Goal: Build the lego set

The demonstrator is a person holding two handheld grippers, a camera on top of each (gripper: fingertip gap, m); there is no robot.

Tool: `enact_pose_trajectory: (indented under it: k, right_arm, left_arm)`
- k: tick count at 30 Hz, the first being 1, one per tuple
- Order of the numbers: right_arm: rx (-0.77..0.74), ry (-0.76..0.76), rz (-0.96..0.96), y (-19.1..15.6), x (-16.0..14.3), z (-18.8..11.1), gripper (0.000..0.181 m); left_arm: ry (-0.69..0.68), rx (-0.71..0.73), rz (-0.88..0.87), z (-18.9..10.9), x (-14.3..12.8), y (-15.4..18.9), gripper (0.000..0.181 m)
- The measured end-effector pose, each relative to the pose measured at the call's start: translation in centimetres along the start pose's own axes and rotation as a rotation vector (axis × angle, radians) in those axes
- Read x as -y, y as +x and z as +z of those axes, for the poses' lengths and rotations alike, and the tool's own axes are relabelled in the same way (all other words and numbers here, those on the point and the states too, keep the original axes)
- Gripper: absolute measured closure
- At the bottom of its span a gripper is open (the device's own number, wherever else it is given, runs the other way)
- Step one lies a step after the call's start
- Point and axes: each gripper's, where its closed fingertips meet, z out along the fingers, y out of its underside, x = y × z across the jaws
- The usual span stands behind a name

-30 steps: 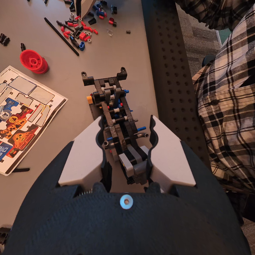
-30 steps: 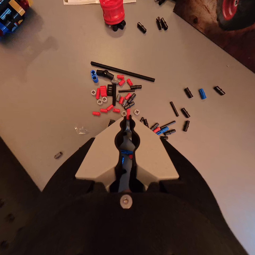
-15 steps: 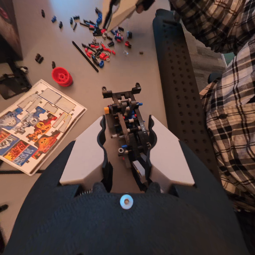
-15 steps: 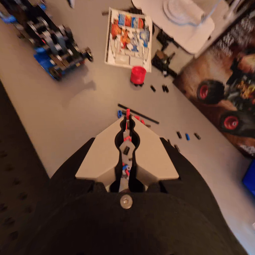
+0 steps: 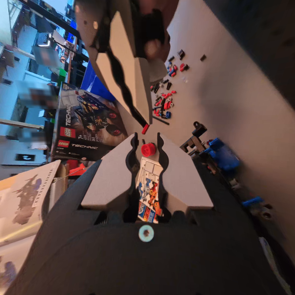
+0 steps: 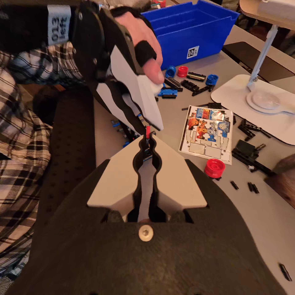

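My right gripper is shut on a small red pin that sticks out past its tips. In the left wrist view it comes down from above with the red pin. My left gripper is open and empty, held in the air, its tips just short of the pin. It also shows in the right wrist view, held by a hand. The black and blue chassis lies on the table to its right, mostly hidden behind the grippers in the right wrist view.
A red wheel, a sticker sheet and loose black parts lie on the grey table. A pile of small pins lies farther off. A blue bin, a white lamp base and the set's box stand around. Less than 4 cm separates the two grippers' tips.
My right gripper lifted the red pin off the pile and carried it to my left gripper. My left gripper left the chassis, rose, tilted and narrowed its gap.
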Motion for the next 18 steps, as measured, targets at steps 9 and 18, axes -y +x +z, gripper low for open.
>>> enact_pose_trajectory:
  k: [9,18]
  right_arm:
    - [0.018,0.065,0.038,-0.1,1.1,0.0,0.18]
    - [-0.007,0.111,0.069,0.4,1.8,-0.1,0.18]
  left_arm:
    - [0.015,0.114,0.035,-0.5,0.3,-1.0,0.18]
    - [0.037,0.185,-0.041,-0.8,0.1,-2.0,0.168]
